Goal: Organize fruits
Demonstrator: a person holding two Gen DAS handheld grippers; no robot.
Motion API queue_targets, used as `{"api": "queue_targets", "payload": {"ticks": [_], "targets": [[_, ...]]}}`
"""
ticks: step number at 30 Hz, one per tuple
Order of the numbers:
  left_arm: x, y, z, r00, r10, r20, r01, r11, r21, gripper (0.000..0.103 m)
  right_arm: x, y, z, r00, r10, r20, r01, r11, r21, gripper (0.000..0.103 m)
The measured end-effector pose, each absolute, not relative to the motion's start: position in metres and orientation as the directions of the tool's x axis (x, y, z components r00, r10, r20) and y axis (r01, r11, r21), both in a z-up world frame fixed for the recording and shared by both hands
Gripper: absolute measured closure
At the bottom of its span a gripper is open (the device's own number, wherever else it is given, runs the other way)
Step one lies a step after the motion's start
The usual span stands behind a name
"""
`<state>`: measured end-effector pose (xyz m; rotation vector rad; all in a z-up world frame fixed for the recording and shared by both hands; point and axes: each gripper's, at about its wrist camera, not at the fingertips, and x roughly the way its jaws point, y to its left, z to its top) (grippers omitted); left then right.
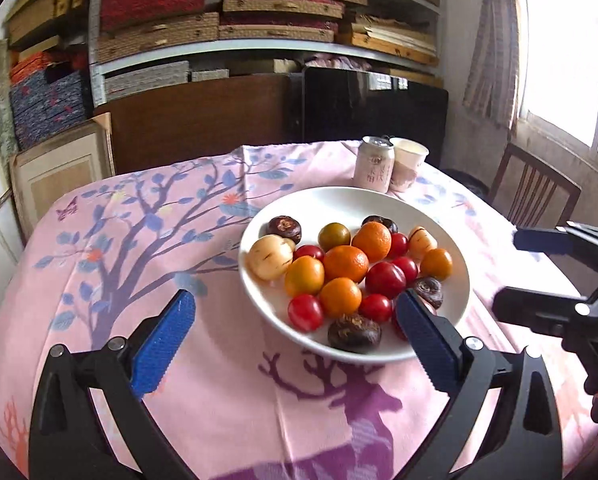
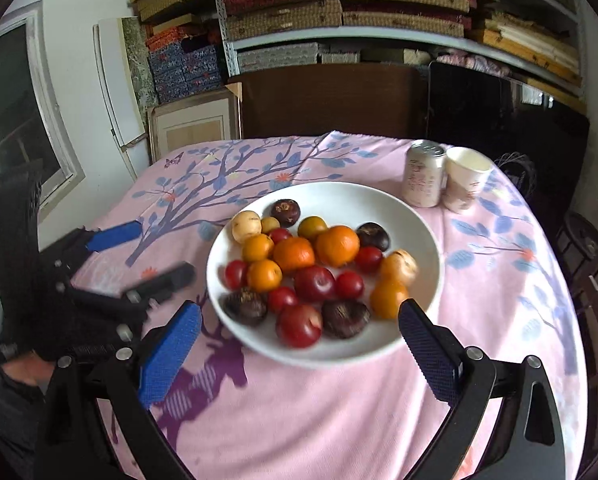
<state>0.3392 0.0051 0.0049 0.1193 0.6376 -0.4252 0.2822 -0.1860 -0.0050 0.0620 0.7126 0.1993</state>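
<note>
Fruits (image 1: pixel 345 266) fill the white bowl (image 1: pixel 457 280) just ahead of each wide-spread, empty hand-held gripper (image 1: pixel 297 314)

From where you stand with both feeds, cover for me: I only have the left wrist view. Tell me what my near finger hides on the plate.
Observer: The right wrist view shows a dark water chestnut and an orange fruit at the white plate's near rim.
Operator: Report the right gripper's fingers.
Observer: Right gripper is open, nothing between its blue pads.
Operator: Now the room to the left.
Observer: A dark window sits in the left wall.
</note>
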Motion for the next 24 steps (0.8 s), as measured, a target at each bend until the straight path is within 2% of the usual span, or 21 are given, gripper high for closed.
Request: {"api": "queue_targets", "payload": {"ticks": [6,11,17,21,24], "targets": [[0.286,0.040,0.011,0.702,-0.356,-0.617,0.359,0.925,-0.125,0.004,0.218,-0.192,-0.020,0.809,0.152,-0.567,-0.101,0.987,0.121,0.003],[0.235,0.053,0.005,0.789,-0.155,-0.595,0.174,0.984,-0.026,0.004,0.190,-0.191,-0.048,0.818,0.017,-0.575,0.042,0.995,0.090,0.003],[0.188,0.058,-0.008,0.845,-0.075,-0.530,0.082,0.997,-0.010,0.004,0.180,-0.196,-0.064,0.813,-0.068,-0.578,0.125,0.990,0.059,0.003],[0.183,0.057,-0.014,0.844,-0.069,-0.531,0.076,0.997,-0.010,0.004,0.174,-0.204,-0.060,0.830,-0.119,-0.545,0.185,0.981,0.066,0.003],[0.180,0.048,-0.013,0.863,-0.032,-0.503,0.070,0.996,0.058,0.004,0.168,-0.209,-0.056,0.853,-0.115,-0.509,0.190,0.977,0.098,0.003]]}}
